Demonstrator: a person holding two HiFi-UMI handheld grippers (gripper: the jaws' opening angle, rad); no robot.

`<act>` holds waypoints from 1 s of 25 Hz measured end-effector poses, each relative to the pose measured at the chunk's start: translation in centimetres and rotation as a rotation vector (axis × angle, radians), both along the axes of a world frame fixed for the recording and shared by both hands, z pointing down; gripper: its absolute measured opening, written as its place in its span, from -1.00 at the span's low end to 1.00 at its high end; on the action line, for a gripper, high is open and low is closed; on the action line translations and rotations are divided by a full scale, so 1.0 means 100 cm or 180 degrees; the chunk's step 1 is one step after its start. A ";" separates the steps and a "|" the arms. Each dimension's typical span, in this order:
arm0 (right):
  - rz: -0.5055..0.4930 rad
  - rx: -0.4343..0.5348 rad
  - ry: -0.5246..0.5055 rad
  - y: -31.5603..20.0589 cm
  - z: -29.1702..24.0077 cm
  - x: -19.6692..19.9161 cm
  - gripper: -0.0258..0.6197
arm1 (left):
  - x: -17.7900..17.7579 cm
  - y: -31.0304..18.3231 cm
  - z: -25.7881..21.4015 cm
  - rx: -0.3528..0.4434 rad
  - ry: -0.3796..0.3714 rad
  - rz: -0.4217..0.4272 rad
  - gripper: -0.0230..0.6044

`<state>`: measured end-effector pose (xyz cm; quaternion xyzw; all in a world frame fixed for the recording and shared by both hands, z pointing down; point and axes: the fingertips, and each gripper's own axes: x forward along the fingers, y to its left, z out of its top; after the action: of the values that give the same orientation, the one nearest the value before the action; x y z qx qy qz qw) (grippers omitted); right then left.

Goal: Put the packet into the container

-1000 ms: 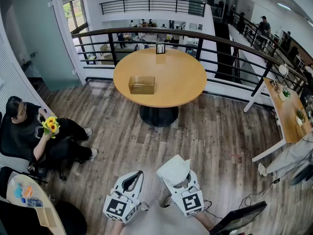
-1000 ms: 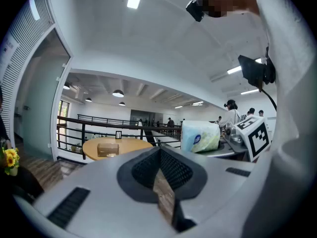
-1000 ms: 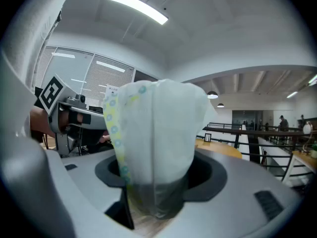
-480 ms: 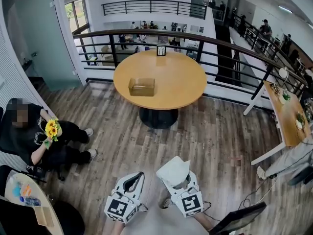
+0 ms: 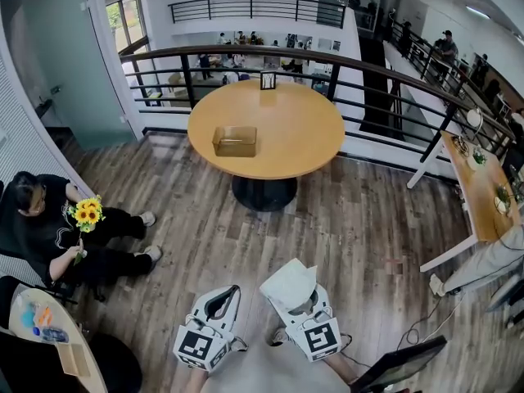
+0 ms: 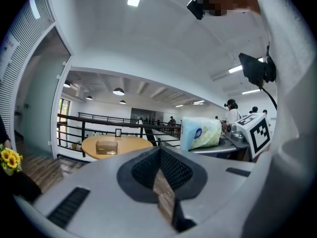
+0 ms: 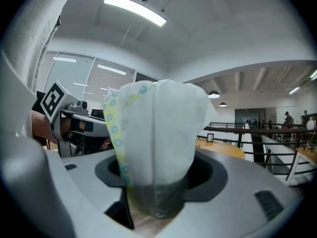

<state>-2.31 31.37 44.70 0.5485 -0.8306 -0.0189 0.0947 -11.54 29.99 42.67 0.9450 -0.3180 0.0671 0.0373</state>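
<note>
One packet (image 5: 288, 283): white and soft, with a yellow edge strip printed in small blue rings. It stands up out of the jaws of the right gripper (image 7: 154, 205), low in the head view and well apart from the container (image 5: 236, 141).
Right gripper: jaws closed on the packet's lower end, which fills the gap between them. Its marker cube faces the head camera.
Left gripper (image 5: 223, 300): just beside the right one, on its left. The jaws are drawn together with nothing between them, and only a thin slit remains through which the floor (image 5: 344, 219) shows.
Packet from the side: in the left gripper view it appears as a white and pale green bundle with a blue mark, lying next to the other gripper's marker cube.
Container: clear, amber-tinted and rectangular, on the left half of the round table (image 5: 299, 129). Whether anything lies in it cannot be told.
Round table: light wood top on a dark central foot, well ahead of both grippers.
Small frame (image 5: 268, 80): upright at the table's far edge.
Railing (image 5: 368, 70): dark bars under a curved wooden top rail, behind the table.
Floor: grey-brown planks between grippers and table.
Seated person (image 5: 41, 223): at the left edge, in dark clothes, holding sunflowers (image 5: 86, 212).
Long table (image 5: 479, 191): light wood, at the right edge, with small things on it.
</note>
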 end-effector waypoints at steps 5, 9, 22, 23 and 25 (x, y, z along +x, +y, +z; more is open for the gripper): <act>-0.0019 -0.0005 -0.0011 0.002 -0.004 0.009 -0.03 | 0.007 0.006 -0.001 -0.0021 -0.0012 -0.0017 -0.91; -0.0046 -0.0004 0.0043 0.003 -0.007 0.020 -0.03 | 0.016 0.010 -0.003 -0.0015 -0.0030 -0.0043 -0.91; -0.0210 0.0053 0.0111 0.011 -0.009 0.059 -0.03 | 0.053 0.017 -0.006 0.0049 -0.0060 -0.0219 -0.91; -0.0212 0.0057 0.0102 0.011 -0.009 0.061 -0.03 | 0.054 0.017 -0.006 0.0049 -0.0066 -0.0232 -0.91; -0.0218 0.0062 0.0083 0.011 -0.008 0.065 -0.03 | 0.056 0.017 -0.006 0.0045 -0.0072 -0.0257 -0.91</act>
<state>4.24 32.47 43.91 0.5203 -0.8474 -0.0374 0.0994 -5.92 31.65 42.07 0.9308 -0.3568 0.0740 0.0297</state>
